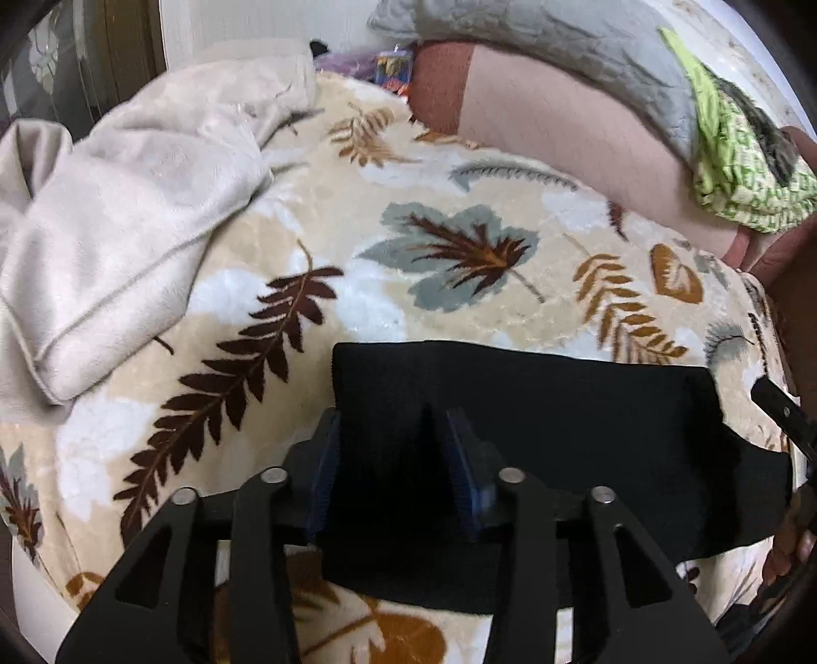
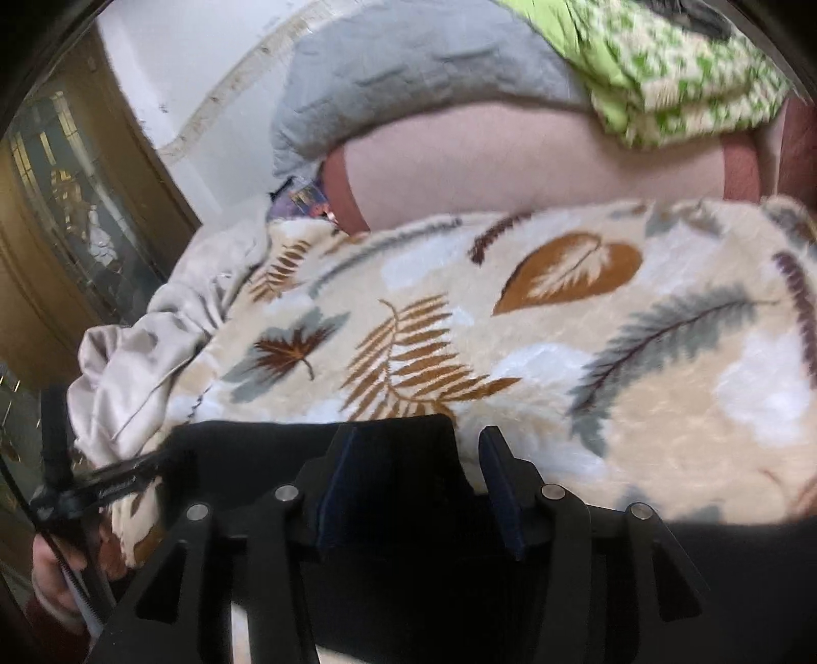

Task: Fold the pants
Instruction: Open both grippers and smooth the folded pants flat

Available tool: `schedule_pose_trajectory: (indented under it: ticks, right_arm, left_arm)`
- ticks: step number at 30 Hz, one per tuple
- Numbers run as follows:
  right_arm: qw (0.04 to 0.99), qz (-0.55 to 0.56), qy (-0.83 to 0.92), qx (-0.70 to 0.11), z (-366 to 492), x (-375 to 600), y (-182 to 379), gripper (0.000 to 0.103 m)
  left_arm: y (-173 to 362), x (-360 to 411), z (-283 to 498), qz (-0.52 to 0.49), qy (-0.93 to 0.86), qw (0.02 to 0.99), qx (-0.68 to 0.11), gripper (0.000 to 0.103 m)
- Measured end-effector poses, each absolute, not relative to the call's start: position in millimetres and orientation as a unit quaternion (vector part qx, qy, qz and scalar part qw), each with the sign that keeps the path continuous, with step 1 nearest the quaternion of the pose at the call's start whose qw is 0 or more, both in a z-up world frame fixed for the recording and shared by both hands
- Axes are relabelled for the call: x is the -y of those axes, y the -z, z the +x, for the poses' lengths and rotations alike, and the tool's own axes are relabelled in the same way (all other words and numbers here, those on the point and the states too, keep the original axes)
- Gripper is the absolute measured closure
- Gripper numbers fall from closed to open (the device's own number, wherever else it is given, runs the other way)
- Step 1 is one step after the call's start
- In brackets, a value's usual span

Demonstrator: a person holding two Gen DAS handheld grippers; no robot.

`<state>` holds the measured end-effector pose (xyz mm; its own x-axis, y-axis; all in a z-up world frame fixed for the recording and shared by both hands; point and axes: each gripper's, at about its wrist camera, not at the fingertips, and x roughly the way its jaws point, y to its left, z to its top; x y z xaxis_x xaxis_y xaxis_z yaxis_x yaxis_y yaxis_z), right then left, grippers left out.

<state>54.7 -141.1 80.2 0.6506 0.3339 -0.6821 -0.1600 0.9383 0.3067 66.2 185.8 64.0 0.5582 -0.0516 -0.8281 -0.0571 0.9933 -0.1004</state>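
Note:
The black pants (image 1: pixel 551 434) lie folded in a broad band on the leaf-patterned blanket (image 1: pixel 408 265). My left gripper (image 1: pixel 390 449) is open, its blue-padded fingers standing over the left part of the pants with black cloth between them. In the right wrist view the pants (image 2: pixel 398 459) fill the lower frame. My right gripper (image 2: pixel 416 470) is open over their right end, the right finger near the cloth's edge. Whether either gripper touches the cloth I cannot tell. The left gripper's side shows at the lower left of the right wrist view (image 2: pixel 102 490).
A beige plush blanket (image 1: pixel 127 214) is bunched at the left. A pink pillow (image 1: pixel 561 133), a grey pillow (image 1: pixel 536 46) and a green patterned cloth (image 1: pixel 740 163) lie at the far side. A glass-fronted cabinet (image 2: pixel 66 214) stands to the left.

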Motion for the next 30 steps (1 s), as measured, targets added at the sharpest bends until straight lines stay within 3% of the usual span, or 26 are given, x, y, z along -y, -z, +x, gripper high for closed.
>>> schedule_pose_trajectory:
  ticks: [2,9,17,23,27,30]
  right_arm:
    - [0.904,0.099,-0.136,-0.394,39.8,141.8,-83.9,0.051]
    - [0.900,0.057,-0.116,-0.417,0.7,133.1,-58.2,0.051]
    - [0.893,0.054,-0.073,-0.441,-6.5,133.8,-16.3,0.051]
    - [0.893,0.067,-0.072,-0.439,-3.8,140.2,-25.3,0.051]
    - [0.898,0.084,-0.058,-0.429,-17.1,164.4,-40.7,0.042]
    - [0.898,0.095,-0.042,-0.428,-33.1,195.9,-52.3,0.041]
  left_arm:
    - [-72.3,-180.6,56.6,-0.060,0.004,0.887,-0.457,0.051]
    - [-78.8,-156.9,33.5,-0.043,0.016,0.895,-0.444,0.049]
    - [-38.6,-138.9,30.7,-0.026,0.011,0.880,-0.473,0.047]
    - [-38.9,-133.0,28.1,-0.014,0.016,0.885,-0.466,0.043]
    - [-53.9,-123.5,24.6,-0.030,0.041,0.886,-0.460,0.043]
    - [-65.1,-106.6,21.6,-0.026,0.065,0.889,-0.453,0.037]
